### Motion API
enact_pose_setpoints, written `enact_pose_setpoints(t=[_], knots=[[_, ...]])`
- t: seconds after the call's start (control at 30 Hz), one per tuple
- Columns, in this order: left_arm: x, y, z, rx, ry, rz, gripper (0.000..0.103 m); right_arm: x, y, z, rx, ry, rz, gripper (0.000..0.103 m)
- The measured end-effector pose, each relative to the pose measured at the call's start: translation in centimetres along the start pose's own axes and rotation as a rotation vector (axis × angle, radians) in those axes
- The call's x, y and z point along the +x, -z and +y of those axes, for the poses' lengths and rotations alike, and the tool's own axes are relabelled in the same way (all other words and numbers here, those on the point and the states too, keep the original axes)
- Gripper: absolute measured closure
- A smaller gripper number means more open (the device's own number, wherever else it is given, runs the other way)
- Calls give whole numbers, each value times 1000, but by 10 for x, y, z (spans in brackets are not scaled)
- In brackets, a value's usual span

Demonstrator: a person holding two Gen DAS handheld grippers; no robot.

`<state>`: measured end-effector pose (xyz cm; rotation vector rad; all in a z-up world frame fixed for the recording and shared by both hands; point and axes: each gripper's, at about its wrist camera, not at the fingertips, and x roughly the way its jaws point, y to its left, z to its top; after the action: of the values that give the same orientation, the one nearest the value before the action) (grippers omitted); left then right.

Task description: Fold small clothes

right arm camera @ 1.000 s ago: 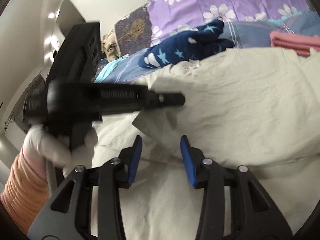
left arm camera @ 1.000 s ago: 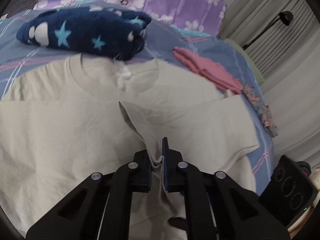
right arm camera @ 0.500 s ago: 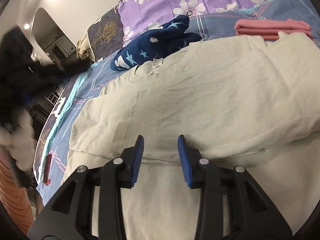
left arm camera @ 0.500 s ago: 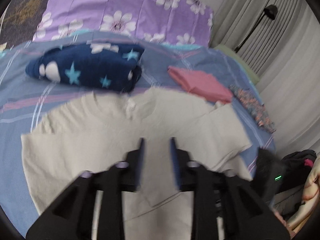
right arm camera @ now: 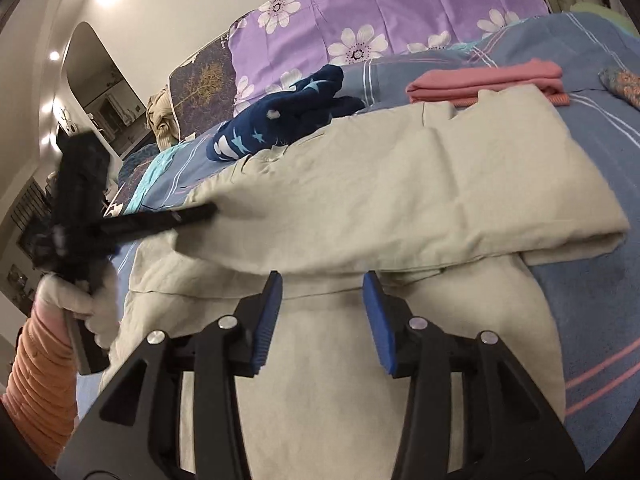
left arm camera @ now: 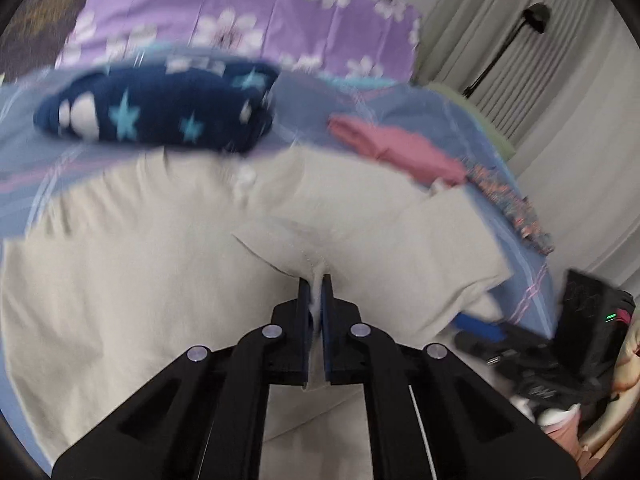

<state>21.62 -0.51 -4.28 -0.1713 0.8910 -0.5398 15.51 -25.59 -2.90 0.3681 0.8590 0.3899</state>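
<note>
A beige T-shirt lies spread on the blue bed sheet, its neck toward the pillows. My left gripper is shut on a fold of the shirt's cloth and holds it lifted over the shirt. In the right wrist view the shirt has one side folded over itself, and my left gripper pinches its edge at the left. My right gripper is open and empty, just above the shirt's lower part, near the folded edge.
A folded navy star-print garment lies beyond the shirt's neck. A folded pink garment and a patterned cloth lie at the right. Purple floral pillows line the back. The bed edge, curtains and clutter are at the right.
My left gripper was open half a second ago and has shut on the shirt's cloth again, lifting a fold. My right gripper stays open and has come nearer the folded edge.
</note>
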Motion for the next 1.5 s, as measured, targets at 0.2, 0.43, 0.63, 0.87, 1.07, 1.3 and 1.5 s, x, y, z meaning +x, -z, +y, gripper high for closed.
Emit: enact_pose_setpoints(t=[0.2,0.43,0.63,0.87,1.07,1.3,1.5], knots=[[-53,-27,-32,105,-13,-116,99,0,0,-1,10,8,-36,59],[-89,-36,-14,100,-114,-163,99,4,0,-27,149,85,-43,73],[-115,-27,33,17,-195,-165,99,8,1,-16,100,121,-38,66],[-105,7,97,-98,-275,-95,98,10,-2,-18,101,113,-33,63],[-83,38,134,-179,-296,-31,98,12,-2,-17,89,109,-30,60],[-102,44,117,-121,-288,-114,97,12,-2,-17,87,104,-29,57],[-72,63,128,-81,-386,17,87,13,-2,-15,78,99,-28,53]])
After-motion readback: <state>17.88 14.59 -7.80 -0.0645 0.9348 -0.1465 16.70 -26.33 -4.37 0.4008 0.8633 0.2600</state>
